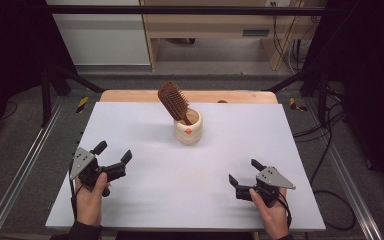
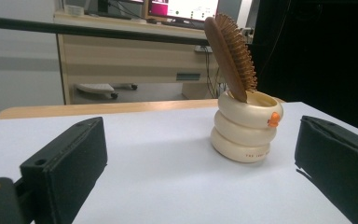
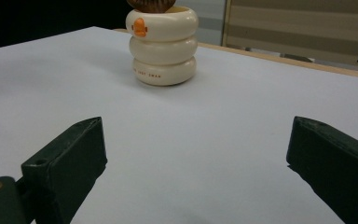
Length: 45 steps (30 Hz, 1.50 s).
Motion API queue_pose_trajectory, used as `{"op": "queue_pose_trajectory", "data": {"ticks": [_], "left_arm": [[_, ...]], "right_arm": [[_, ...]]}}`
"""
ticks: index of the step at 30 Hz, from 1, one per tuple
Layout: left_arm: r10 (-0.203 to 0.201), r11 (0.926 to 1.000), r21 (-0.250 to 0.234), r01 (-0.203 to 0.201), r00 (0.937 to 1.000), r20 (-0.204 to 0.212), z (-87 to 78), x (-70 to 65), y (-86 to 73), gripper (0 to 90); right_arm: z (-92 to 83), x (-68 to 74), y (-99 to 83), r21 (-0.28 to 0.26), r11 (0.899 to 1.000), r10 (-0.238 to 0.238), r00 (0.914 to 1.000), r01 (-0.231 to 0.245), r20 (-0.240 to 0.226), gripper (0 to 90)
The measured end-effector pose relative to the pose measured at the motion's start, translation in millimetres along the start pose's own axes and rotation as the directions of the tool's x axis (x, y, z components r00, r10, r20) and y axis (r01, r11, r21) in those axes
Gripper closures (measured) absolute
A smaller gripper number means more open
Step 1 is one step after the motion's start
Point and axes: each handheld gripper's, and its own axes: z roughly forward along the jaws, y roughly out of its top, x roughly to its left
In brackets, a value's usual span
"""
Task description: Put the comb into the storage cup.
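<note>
A cream ringed cup [image 1: 188, 127] stands upright near the middle back of the white table [image 1: 145, 200]. A brown wooden hairbrush [image 1: 174, 102] rests in it, handle down, head leaning up and to the left. The left gripper view has the cup [image 2: 245, 128] and the brush [image 2: 230, 54] ahead and to the right. The cup [image 3: 162, 45] sits far ahead in the right gripper view. My left gripper [image 1: 113, 152] is open at the near left, well short of the cup. My right gripper [image 1: 245, 171] is open at the near right, holding nothing.
A wooden strip [image 1: 130, 96] edges the table's back. Behind it stand a wooden desk [image 1: 215, 25] and a white cabinet [image 1: 100, 35]. Black frame bars and cables [image 1: 325, 135] flank the table on the right. The person's hands grip both grippers near the front edge.
</note>
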Motion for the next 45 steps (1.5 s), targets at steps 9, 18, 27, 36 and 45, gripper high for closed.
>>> {"op": "queue_pose_trajectory", "data": {"ticks": [9,18,27,36,45], "left_arm": [[0.062,0.9981,-0.005,-0.062,0.998,0.015,-22.2,-2.7,3.9,1.2],[0.081,0.9967,-0.004,-0.081,0.9967,0.004,-40.4,15.5,6.4,1.2],[0.058,0.9983,0.003,-0.058,0.9976,-0.038,-53.8,32.9,-5.6,1.4],[0.059,0.998,0.028,-0.058,0.9974,-0.042,-55.1,35.3,-21.9,1.8],[0.055,0.998,0.033,-0.054,0.9982,-0.025,-56.8,34.5,-31.3,1.9]], "right_arm": [[-4.6,-3.9,2.4,-0.01,1.0,0.01,0.9999,-0.01,-0.007,4.7],[-12.7,-7.7,5.4,-0.015,1.0,0.004,0.9995,-0.005,-0.032,4.9],[-19.3,-16.1,1.9,-0.013,1.0,0.013,0.9997,-0.013,-0.022,5.0],[-21.5,-21.8,-1.2,-0.009,1.0,0.022,0.9996,-0.022,-0.015,5.0],[-20.7,-22.8,-3.4,-0.002,1.0,0.019,0.9995,-0.02,-0.025,5.0]]}}
